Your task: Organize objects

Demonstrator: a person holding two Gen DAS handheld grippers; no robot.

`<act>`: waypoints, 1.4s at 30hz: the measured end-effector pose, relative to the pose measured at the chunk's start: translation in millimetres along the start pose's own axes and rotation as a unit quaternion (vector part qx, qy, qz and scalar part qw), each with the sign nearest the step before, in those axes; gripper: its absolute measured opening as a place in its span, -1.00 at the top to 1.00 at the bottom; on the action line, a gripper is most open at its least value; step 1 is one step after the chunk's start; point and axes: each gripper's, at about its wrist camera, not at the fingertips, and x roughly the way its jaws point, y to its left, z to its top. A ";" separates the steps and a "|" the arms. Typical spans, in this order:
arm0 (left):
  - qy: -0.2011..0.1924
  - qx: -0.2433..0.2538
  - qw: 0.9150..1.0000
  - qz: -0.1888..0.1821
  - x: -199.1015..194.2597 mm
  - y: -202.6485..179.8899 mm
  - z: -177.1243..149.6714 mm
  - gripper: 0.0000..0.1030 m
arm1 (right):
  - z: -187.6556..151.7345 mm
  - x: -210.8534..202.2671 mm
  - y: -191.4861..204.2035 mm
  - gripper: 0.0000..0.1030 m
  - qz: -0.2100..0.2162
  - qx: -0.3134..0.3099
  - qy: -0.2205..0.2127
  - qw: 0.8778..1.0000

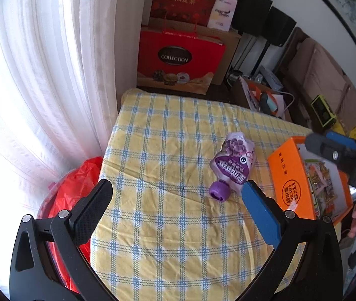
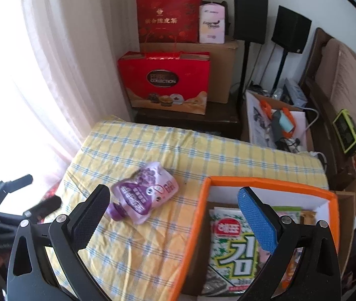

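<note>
Purple spouted pouch lies flat mid-bench on yellow checked cloth, cap toward camera, just beside orange box of snack packets. Left hand-held gripper released, empty, hovering near pouch. Right hand-held gripper released, empty, above box edge.

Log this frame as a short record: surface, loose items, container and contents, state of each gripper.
surface: checked cloth, yellow with blue lines
loose item: purple pouch lying flat on the cloth, cap toward the left gripper
container: orange box, open, at the cloth's right side
contents: snack packets, a green-and-white seaweed pack on top
left gripper: open, empty, above the cloth near the pouch
right gripper: open, empty, over the box's left wall
</note>
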 end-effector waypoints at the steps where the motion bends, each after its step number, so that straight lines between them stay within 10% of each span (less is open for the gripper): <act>1: 0.003 0.000 1.000 -0.002 2.8 0.7 -1.4 -1.00 | 2.1 2.3 0.4 -0.99 0.006 0.002 0.002 1.000; 10: 0.033 0.022 0.999 -0.029 36.5 -21.0 -16.8 -0.94 | 25.7 45.9 4.6 -0.58 0.058 0.008 0.054 0.997; 16: 0.047 0.044 0.997 -0.035 54.8 -39.1 -22.4 -0.48 | 33.0 77.7 7.3 -0.23 0.062 0.001 0.094 0.994; 42: 0.070 0.011 0.994 -0.086 90.6 -50.8 -22.7 0.30 | 25.7 154.3 13.7 -0.08 0.046 -0.048 0.176 0.982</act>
